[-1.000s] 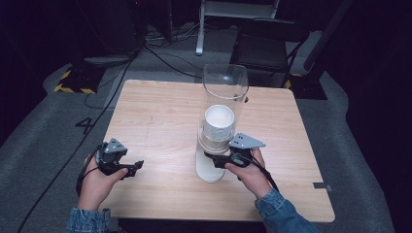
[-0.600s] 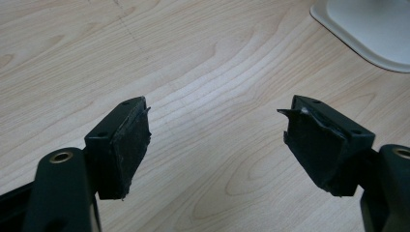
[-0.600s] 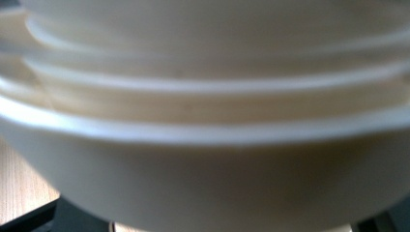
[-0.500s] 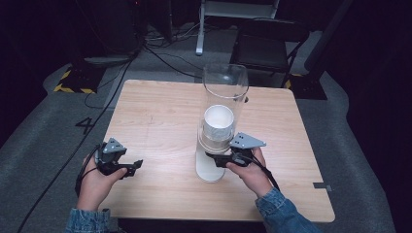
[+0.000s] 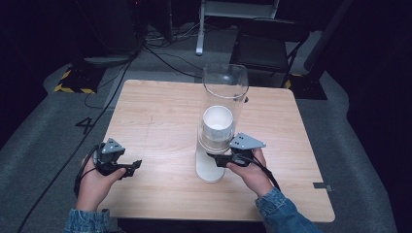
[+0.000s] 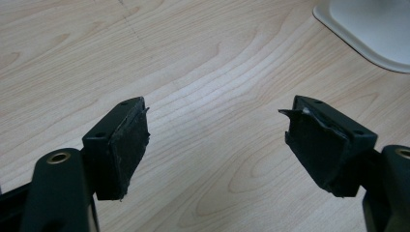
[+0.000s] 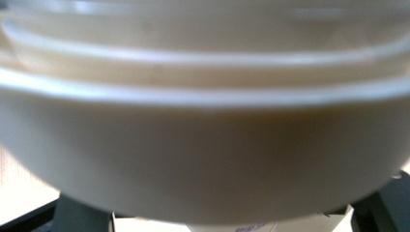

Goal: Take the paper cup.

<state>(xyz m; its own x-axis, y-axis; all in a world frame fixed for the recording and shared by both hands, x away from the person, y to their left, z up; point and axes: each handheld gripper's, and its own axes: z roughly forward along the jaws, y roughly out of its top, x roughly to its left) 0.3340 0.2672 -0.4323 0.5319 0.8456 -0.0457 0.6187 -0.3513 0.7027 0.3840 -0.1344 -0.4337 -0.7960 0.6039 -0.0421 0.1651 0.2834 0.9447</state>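
Observation:
A tall clear tube (image 5: pixel 225 80) stands on a white base (image 5: pixel 209 170) in the middle of the wooden table (image 5: pixel 160 111) and holds a stack of white cups (image 5: pixel 217 124). My right gripper (image 5: pixel 214 159) reaches in from the right at the foot of the stack. In the right gripper view its jaws stand wide apart on either side of the lowest cup (image 7: pixel 203 159), which is blurred and very close. My left gripper (image 5: pixel 136 167) rests low over the table's front left. It is open with bare wood between its jaws (image 6: pixel 217 130).
A corner of the white base (image 6: pixel 367 29) shows at the top right of the left gripper view. Beyond the table's far edge stand a dark chair (image 5: pixel 269 43) and floor cables (image 5: pixel 160 53). Grey carpet surrounds the table.

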